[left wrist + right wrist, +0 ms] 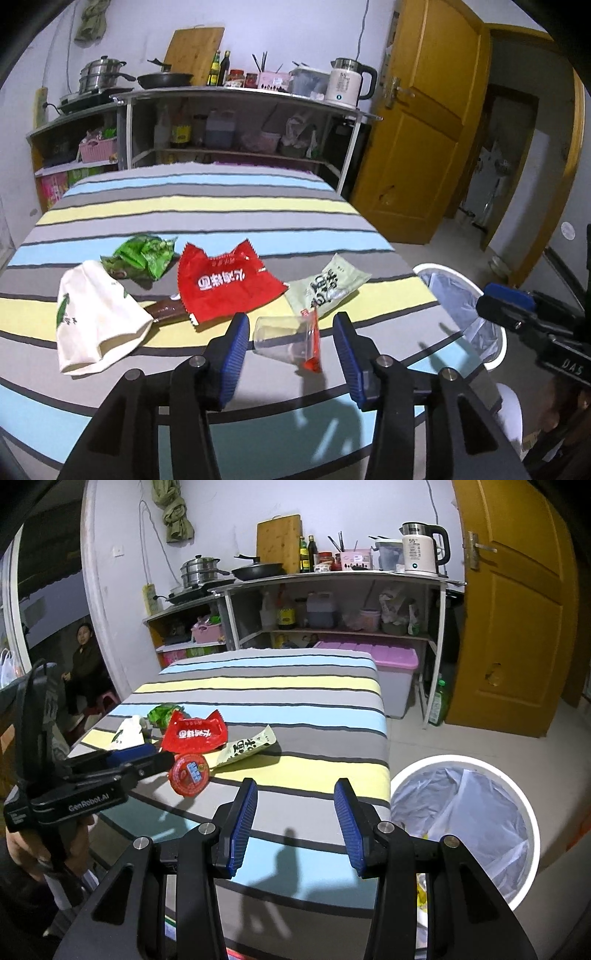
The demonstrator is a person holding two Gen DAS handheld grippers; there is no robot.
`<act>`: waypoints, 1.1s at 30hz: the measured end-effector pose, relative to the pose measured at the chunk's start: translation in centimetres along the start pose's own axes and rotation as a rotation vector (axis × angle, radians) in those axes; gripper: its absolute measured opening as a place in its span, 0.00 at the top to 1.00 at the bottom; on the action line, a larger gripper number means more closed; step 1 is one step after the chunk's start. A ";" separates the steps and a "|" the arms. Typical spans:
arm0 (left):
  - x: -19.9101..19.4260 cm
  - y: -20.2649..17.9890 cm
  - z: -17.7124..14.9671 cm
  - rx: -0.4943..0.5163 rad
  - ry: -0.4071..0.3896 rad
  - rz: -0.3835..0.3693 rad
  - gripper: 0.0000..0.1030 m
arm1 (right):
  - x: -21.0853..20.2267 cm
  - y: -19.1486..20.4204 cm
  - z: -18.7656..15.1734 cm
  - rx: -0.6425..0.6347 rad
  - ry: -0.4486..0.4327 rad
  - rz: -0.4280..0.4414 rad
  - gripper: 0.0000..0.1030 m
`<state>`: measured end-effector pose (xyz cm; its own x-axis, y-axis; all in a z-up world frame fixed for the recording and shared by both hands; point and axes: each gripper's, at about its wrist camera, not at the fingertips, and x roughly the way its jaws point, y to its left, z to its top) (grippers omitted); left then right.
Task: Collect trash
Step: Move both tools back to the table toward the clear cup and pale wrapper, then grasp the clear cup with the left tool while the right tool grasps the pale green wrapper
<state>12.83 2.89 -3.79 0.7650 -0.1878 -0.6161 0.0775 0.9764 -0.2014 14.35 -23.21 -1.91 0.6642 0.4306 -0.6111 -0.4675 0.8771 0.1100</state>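
- Striped bedding [221,206] is serving as the work surface in a cramped room, with kitchen shelves [236,122] sitting at 12 o'clock and a yellow door [417,122] hanging at about 2 o'clock.
- Trash is lying in a loose row across the middle: a white paper bag [96,317] at 9 o'clock, a green wrapper [146,256] behind it, a brown wrapper [164,310] peeking out, a red packet [221,284] in the centre, and a pale green packet [325,284] toward 2 o'clock.
- Closest in, a clear plastic cup [280,338] with a red lid [189,774] is lying on its side.
- Left gripper [290,354] is hanging wide open, nothing pinched, with the cup lying just beyond the gap between its jaws, so I'm guessing that's the next grab.
- Right gripper [295,827] is also gaping wide and carrying nothing, pointing at bare bedding with the white bin [524,805] and its plastic liner waiting at 3 o'clock on the floor.
- Handling-wise, I'm thinking the cup is featherlight, thin-walled and slick, so it's probably going to buckle or squirt out if squeezed hard; pinching across the body nearer the stiffer lidded rim seems safest.
- Wrappers are looking limp and crinkly, so I'm betting on catching a raised edge rather than scraping at the flat part, since the soft bedding is likely giving way underneath.
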 end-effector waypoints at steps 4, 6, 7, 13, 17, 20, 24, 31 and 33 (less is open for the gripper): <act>1.1 -0.1 -0.4 0.002 0.026 -0.009 0.55 | 0.6 0.0 0.1 -0.004 0.009 -0.002 0.57; 1.6 -0.1 -0.3 0.001 0.039 -0.013 0.55 | 0.8 0.0 0.2 -0.004 0.012 -0.001 0.57; 1.8 -0.1 -0.2 -0.001 0.045 -0.013 0.54 | 1.0 0.0 0.2 -0.004 0.014 -0.002 0.57; 2.7 -0.3 0.1 -0.002 0.066 0.002 0.54 | 2.1 0.2 0.7 -0.005 0.027 0.003 0.57; 3.2 -0.2 0.0 -0.012 0.093 0.008 0.55 | 2.9 0.6 1.0 -0.008 0.033 0.010 0.57; 3.2 0.1 -0.3 -0.031 0.093 -0.006 0.55 | 3.8 1.0 1.3 -0.012 0.041 0.019 0.57; 2.7 0.3 -0.3 -0.042 0.071 -0.018 0.56 | 5.3 1.4 1.9 -0.003 0.065 0.034 0.57; 0.9 2.2 0.1 -0.066 0.018 -0.012 0.56 | 8.1 2.6 3.0 0.014 0.096 0.057 0.57; 0.5 2.9 0.1 -0.073 0.007 -0.010 0.56 | 9.0 2.9 3.3 0.017 0.110 0.059 0.57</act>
<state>13.53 5.61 -4.59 0.7599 -0.1982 -0.6190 0.0379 0.9642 -0.2623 20.89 -16.10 -4.56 0.5675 0.4561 -0.6855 -0.4932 0.8550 0.1606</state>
